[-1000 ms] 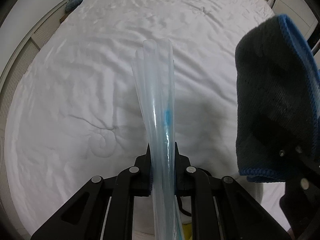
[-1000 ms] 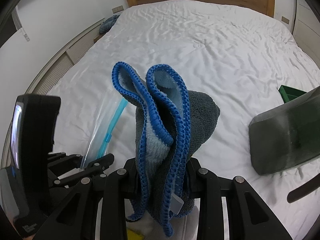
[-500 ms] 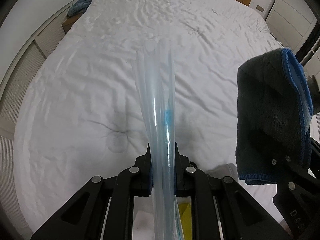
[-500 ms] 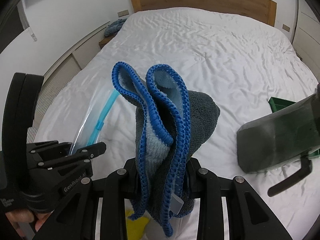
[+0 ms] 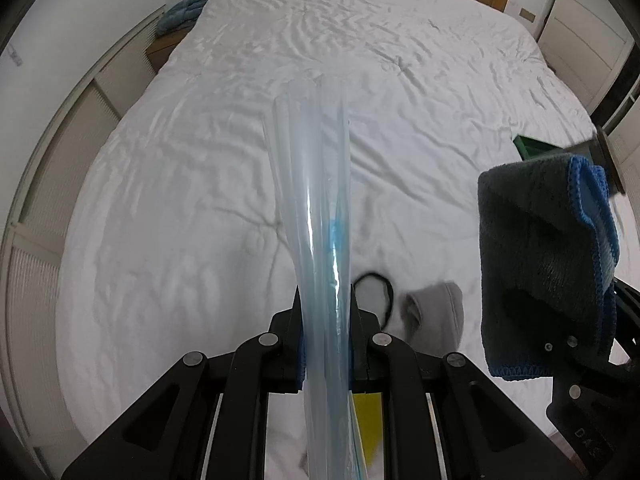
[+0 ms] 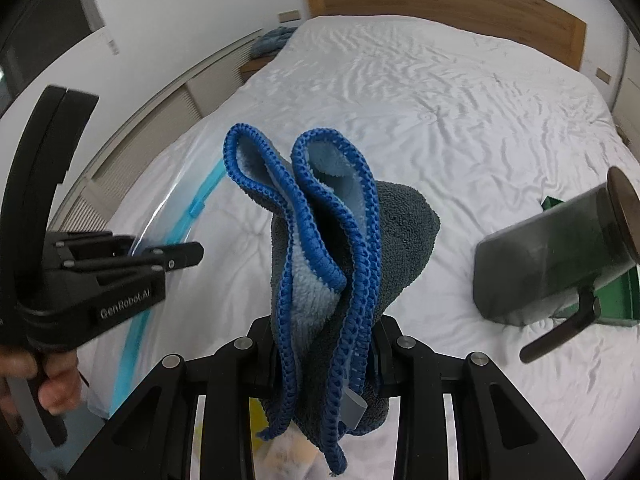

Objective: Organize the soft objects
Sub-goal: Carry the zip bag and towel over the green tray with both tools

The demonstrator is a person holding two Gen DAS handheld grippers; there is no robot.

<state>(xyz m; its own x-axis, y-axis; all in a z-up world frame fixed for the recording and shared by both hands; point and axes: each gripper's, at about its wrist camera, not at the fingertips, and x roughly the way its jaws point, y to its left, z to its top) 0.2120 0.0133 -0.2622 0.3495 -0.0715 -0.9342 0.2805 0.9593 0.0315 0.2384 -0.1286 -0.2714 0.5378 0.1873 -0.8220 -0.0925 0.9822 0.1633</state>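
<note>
My left gripper (image 5: 325,312) is shut on a clear plastic zip bag (image 5: 316,200) with a blue seal strip, held up over the white bed (image 5: 200,160). In the right wrist view that bag (image 6: 176,208) curves up at the left beside the left gripper (image 6: 188,254), which a hand holds. My right gripper (image 6: 326,344) is shut on a folded grey towel with blue edging (image 6: 332,248). From the left wrist view the towel (image 5: 548,264) hangs at the right, apart from the bag.
On the bed lie a grey sock (image 5: 436,312), a black elastic loop (image 5: 376,292) and a yellow item (image 5: 366,420). A green box (image 6: 616,300) and a dark blurred object (image 6: 552,256) sit at the right. A blue cloth (image 5: 182,14) rests on the bedside shelf.
Both grippers have risen above the bed with bag and towel still held. More of the bed and headboard shows, and the sock, loop and yellow item have come into view below.
</note>
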